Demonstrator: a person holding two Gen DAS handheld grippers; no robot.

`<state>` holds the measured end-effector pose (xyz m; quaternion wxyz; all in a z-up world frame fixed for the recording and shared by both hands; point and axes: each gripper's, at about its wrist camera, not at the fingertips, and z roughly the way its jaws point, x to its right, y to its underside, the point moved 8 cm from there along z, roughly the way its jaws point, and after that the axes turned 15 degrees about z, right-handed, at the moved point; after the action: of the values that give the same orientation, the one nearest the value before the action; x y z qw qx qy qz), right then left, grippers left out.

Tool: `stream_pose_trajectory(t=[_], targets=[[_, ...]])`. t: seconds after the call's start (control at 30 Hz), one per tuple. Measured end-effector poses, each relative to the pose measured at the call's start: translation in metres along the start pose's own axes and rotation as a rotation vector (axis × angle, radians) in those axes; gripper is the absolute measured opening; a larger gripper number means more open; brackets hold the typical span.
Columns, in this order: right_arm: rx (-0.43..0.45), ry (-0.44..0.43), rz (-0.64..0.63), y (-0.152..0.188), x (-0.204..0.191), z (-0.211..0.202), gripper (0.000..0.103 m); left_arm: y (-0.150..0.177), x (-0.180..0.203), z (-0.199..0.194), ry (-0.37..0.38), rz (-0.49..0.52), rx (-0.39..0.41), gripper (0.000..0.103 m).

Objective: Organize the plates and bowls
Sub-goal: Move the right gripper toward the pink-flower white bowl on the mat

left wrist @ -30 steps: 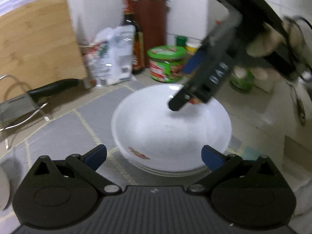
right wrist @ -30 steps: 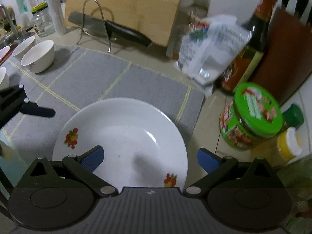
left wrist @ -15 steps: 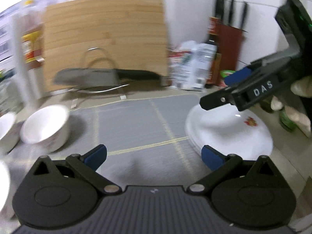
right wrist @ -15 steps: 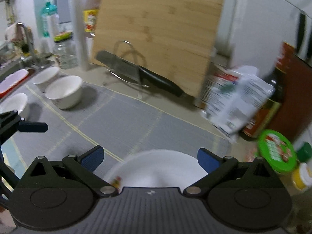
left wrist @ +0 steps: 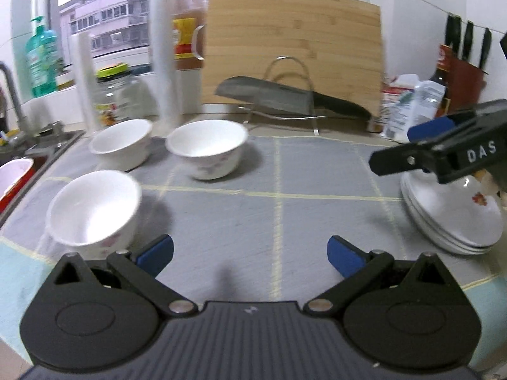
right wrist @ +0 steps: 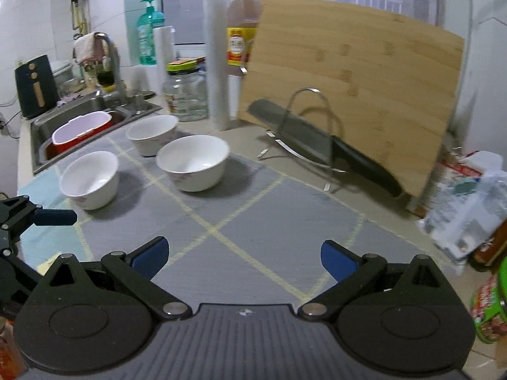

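Observation:
Three white bowls stand on the grey mat: a near one [left wrist: 92, 210] at the left, a middle one [left wrist: 207, 147] and a far one [left wrist: 120, 142]. In the right wrist view the same bowls are the near [right wrist: 88, 179], middle [right wrist: 193, 161] and far [right wrist: 152, 133]. A stack of white plates [left wrist: 456, 218] with a fruit print sits at the right of the mat. My left gripper [left wrist: 250, 253] is open over bare mat, close to the near bowl. My right gripper [right wrist: 244, 259] is open too, empty, and hangs above the plate stack in the left wrist view.
A cleaver [right wrist: 317, 144] rests on a wire stand before an upright bamboo board [right wrist: 358, 95]. Bottles, a paper roll and a glass jar [right wrist: 185, 91] line the back. The sink [right wrist: 79, 120] with a red tub is at the left. Bags and a green-lidded tub [right wrist: 489, 310] crowd the right.
Both grippers have turned left, away from the plate stack; the bowls and the sink have come into view. The plates have left the right wrist view. Both grippers stay open.

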<state>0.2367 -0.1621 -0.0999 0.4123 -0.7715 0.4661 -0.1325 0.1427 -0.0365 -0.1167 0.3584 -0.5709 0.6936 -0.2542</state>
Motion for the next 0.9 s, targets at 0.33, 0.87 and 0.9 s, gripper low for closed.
stream_pose_trajectory(t=[0.33,0.87,0.9], targets=[[-0.002,0.033,0.005,-0.001,-0.065,0.022,0.103,0.040,-0.067,0.001,-0.007,0.013,-0.030,0.102],[-0.036,0.082,0.004,-0.003,-0.140,0.061,0.103,0.078,-0.135,0.045,0.056,0.098,-0.054,0.102],[-0.041,0.081,-0.001,-0.003,-0.144,0.064,0.103,0.078,-0.136,0.045,0.073,0.092,-0.046,0.102]])
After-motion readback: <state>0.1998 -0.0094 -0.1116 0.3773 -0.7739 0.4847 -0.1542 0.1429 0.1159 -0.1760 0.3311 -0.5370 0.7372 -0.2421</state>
